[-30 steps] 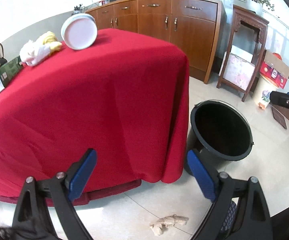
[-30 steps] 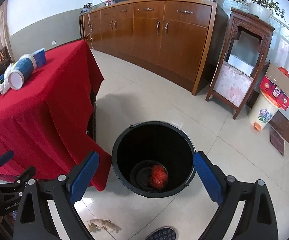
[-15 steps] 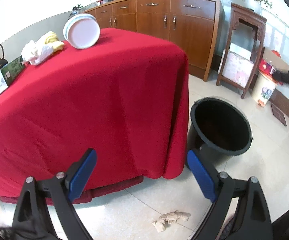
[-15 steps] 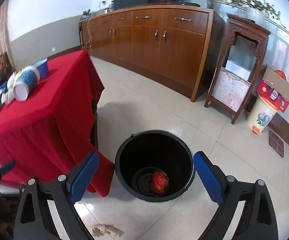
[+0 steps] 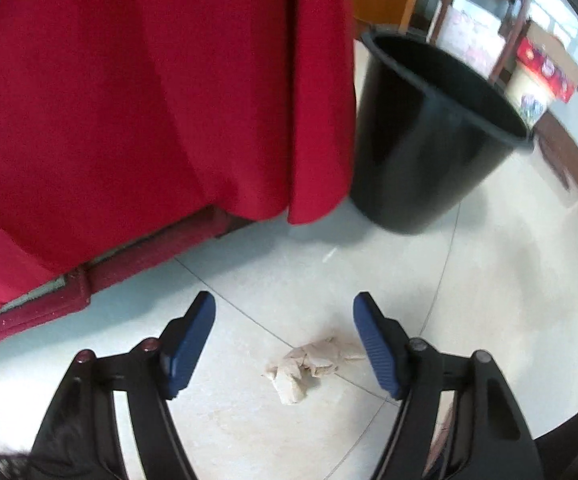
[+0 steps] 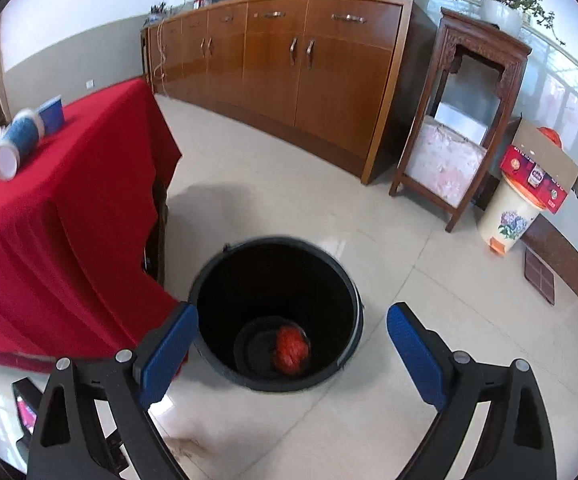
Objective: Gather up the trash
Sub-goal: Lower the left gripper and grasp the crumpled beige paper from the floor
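A crumpled beige paper scrap (image 5: 309, 368) lies on the tiled floor. My left gripper (image 5: 285, 324) is open and low over the floor, with the scrap between and just short of its blue fingers. The black trash bin (image 5: 425, 136) stands beyond it to the right, beside the red tablecloth. In the right wrist view my right gripper (image 6: 293, 340) is open and empty above the same bin (image 6: 353, 304), which holds a red crumpled piece (image 6: 291, 350).
A table with a red cloth (image 6: 61, 208) stands left of the bin, with a blue and white tub (image 6: 17, 140) on it. A wooden cabinet (image 6: 289, 68), a carved stand (image 6: 465, 120), a flowered bin (image 6: 509, 220) and a cardboard box (image 6: 541, 172) line the far side.
My left gripper has dropped steeply toward the floor and now frames the paper scrap. My right gripper has pulled back a little from the bin.
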Motion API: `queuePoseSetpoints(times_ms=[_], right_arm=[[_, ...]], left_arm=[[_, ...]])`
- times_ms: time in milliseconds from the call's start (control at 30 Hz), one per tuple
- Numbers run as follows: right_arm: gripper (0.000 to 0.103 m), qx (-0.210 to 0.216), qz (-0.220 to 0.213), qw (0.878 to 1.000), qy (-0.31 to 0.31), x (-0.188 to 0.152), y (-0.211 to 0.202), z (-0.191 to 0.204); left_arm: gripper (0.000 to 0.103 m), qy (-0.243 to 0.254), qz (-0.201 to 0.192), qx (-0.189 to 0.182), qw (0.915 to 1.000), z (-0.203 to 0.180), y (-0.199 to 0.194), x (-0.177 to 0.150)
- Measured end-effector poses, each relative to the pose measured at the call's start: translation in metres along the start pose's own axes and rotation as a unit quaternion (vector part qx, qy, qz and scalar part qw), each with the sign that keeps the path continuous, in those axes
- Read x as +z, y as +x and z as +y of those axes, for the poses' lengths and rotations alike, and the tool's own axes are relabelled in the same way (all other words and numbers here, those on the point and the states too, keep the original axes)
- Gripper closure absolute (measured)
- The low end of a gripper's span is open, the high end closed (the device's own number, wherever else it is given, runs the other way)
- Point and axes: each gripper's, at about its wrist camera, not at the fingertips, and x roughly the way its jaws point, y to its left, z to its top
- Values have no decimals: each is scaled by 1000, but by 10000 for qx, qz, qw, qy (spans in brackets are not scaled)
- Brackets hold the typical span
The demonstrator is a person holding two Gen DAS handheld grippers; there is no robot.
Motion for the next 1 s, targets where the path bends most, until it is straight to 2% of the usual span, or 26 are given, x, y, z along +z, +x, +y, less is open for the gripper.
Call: queuePoseSetpoints(times_ms=[100,200,400,467,533,633,833,867,900,1000], right_arm=[[6,-33,98,9999,-18,-9,2,-6],[6,-59,143,9999,43,-16,2,-15],[6,-150,256,9994,152,-30,-1,-35],[6,-140,282,9993,216,-34,-1,-43],[6,-163,357,9989,247,-38,1,-48],[6,-141,448,9984,315,-43,5,-54],[6,-195,704,9961,494,-46,25,-65],[6,-209,718,9957,554,-45,26,-66],[6,-208,709,9954,605,-43,26,-68],[6,-243,684,9955,603,-39,29,-66]], left_arm=[[31,219,93,4,9997,-13,20,-10],[36,349,252,17,9991,-16,37,-20],[38,502,677,-10,9964,-14,71,-54],[42,543,878,-10,9947,-16,86,-63],[52,530,1039,-78,9931,-18,97,-68],[62,551,1277,-156,9902,-20,115,-70],[69,609,1406,-219,9879,-30,143,-64],[73,613,1407,-207,9879,-28,148,-63],[87,563,1399,-243,9883,-27,152,-60],[96,585,1469,-409,9866,-26,156,-51]])
